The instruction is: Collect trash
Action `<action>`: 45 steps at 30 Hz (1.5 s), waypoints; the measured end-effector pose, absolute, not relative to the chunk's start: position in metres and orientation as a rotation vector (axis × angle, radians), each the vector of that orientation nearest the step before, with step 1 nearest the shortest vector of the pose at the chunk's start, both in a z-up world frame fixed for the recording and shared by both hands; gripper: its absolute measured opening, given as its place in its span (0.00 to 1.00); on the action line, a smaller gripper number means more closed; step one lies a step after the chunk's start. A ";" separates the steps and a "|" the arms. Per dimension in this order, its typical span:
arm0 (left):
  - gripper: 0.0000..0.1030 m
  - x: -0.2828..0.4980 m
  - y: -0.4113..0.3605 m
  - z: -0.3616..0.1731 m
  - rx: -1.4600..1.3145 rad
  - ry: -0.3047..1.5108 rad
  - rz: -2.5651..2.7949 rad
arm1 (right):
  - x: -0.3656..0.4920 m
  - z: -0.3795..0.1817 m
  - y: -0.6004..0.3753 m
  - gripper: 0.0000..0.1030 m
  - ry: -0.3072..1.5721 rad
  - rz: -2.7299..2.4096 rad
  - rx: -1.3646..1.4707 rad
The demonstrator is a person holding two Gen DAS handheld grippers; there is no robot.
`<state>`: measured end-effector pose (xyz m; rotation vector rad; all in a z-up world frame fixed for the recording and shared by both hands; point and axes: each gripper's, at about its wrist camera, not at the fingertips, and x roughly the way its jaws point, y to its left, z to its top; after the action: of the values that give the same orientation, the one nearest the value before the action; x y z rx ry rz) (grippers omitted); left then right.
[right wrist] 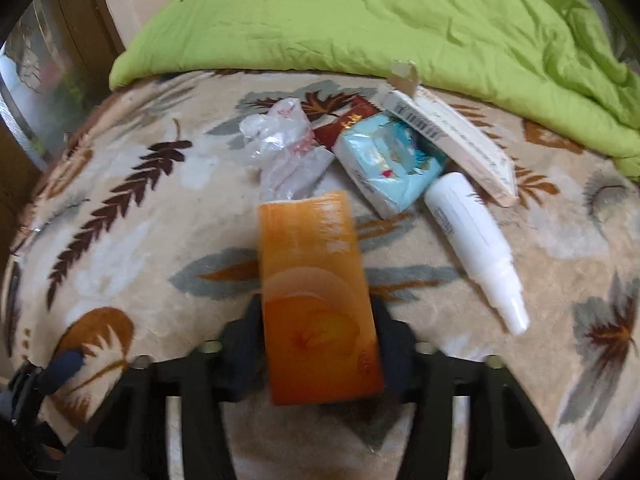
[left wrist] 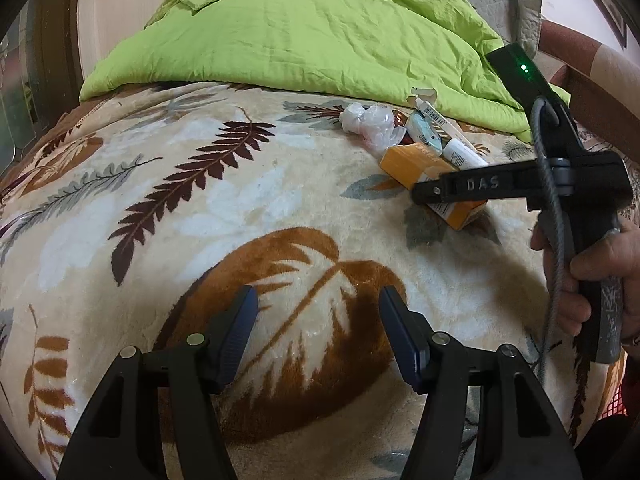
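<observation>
An orange box sits between the fingers of my right gripper, which is shut on its sides; the left wrist view shows the same orange box under my right gripper. Behind it lies a pile of trash: a crumpled clear plastic bag, a light-blue tissue packet, a white spray bottle, a long white carton and a red wrapper. My left gripper stands open over the blanket, well left of the pile, with nothing between its fingers.
A cream leaf-patterned blanket covers the bed. A bunched lime-green duvet lies along the far side, just behind the trash. A person's hand holds the right gripper's handle. Something red and meshed shows at the lower right edge.
</observation>
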<state>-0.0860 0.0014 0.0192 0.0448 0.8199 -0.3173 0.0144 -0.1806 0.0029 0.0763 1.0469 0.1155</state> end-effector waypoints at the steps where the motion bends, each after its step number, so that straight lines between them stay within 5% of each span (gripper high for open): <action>1: 0.60 -0.086 0.002 0.019 0.044 0.820 -0.318 | 0.009 0.005 -0.182 0.51 1.045 0.105 0.096; 7: 0.60 -0.086 0.002 0.020 0.027 0.824 -0.328 | -0.069 0.032 -0.204 0.50 0.882 -0.024 0.376; 16: 0.60 -0.069 -0.002 0.040 -0.094 0.847 -0.372 | -0.098 0.046 -0.229 0.50 0.738 -0.115 0.403; 24: 0.60 0.014 -0.038 0.075 -0.214 0.859 -0.409 | -0.094 0.039 -0.245 0.50 0.744 -0.105 0.472; 31: 0.60 0.099 -0.067 0.047 -0.344 0.992 -0.379 | -0.095 0.038 -0.254 0.51 0.734 -0.093 0.488; 34: 0.58 0.118 -0.074 0.029 -0.384 1.036 -0.374 | -0.093 0.035 -0.259 0.51 0.744 -0.088 0.515; 40: 0.38 0.131 -0.081 0.015 -0.365 1.028 -0.381 | -0.093 0.036 -0.256 0.51 0.739 -0.087 0.487; 45: 0.36 0.102 -0.064 0.026 -0.333 0.992 -0.417 | -0.094 0.038 -0.251 0.51 0.738 -0.085 0.463</action>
<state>0.1017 -0.0642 0.0261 -0.3327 0.9922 -0.4173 -0.0937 -0.2510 0.0379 0.4630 0.7383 -0.0852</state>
